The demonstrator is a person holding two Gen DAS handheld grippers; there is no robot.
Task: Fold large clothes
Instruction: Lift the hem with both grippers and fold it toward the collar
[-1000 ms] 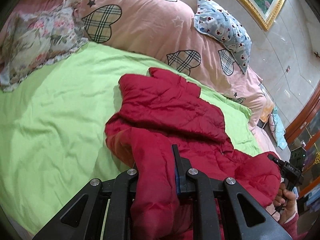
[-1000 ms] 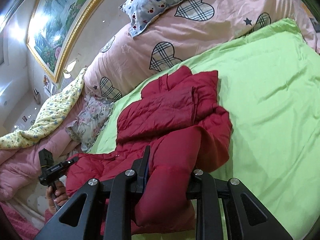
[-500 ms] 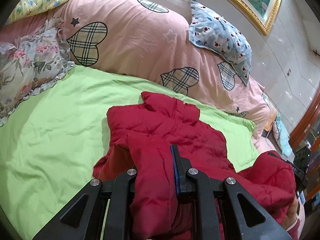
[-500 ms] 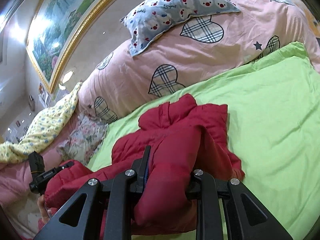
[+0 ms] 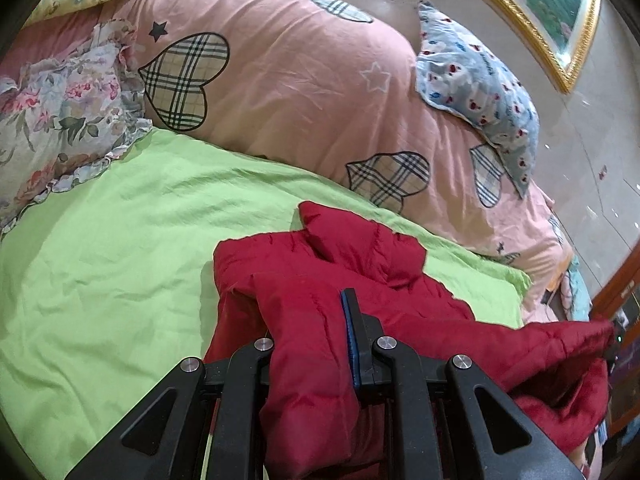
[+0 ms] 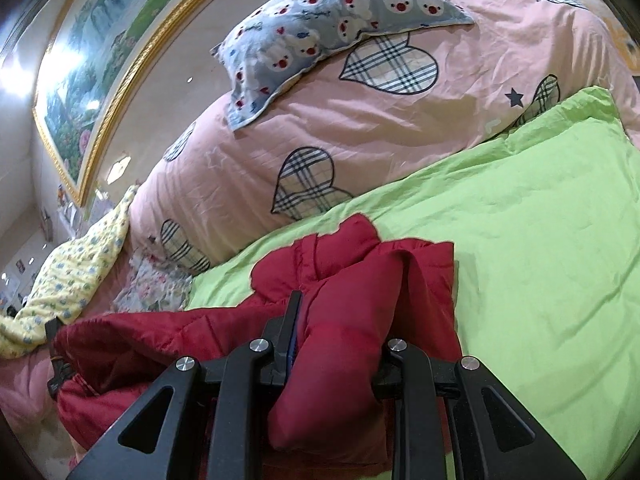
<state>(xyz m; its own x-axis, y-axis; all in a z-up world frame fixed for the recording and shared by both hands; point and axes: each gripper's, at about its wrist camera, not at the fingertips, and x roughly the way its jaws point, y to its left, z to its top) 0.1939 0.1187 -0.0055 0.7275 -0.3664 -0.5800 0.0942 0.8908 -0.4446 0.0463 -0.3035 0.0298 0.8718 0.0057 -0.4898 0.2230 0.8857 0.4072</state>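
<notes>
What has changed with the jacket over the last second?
Both grippers, left and right, have carried the near edge of the red jacket forward toward the pink duvet, so it now covers most of the far half. Nothing was let go: both stay clamped on padding. The jacket still lies on the green sheet.

Green sheet lies open; pink duvet walls it.
</notes>
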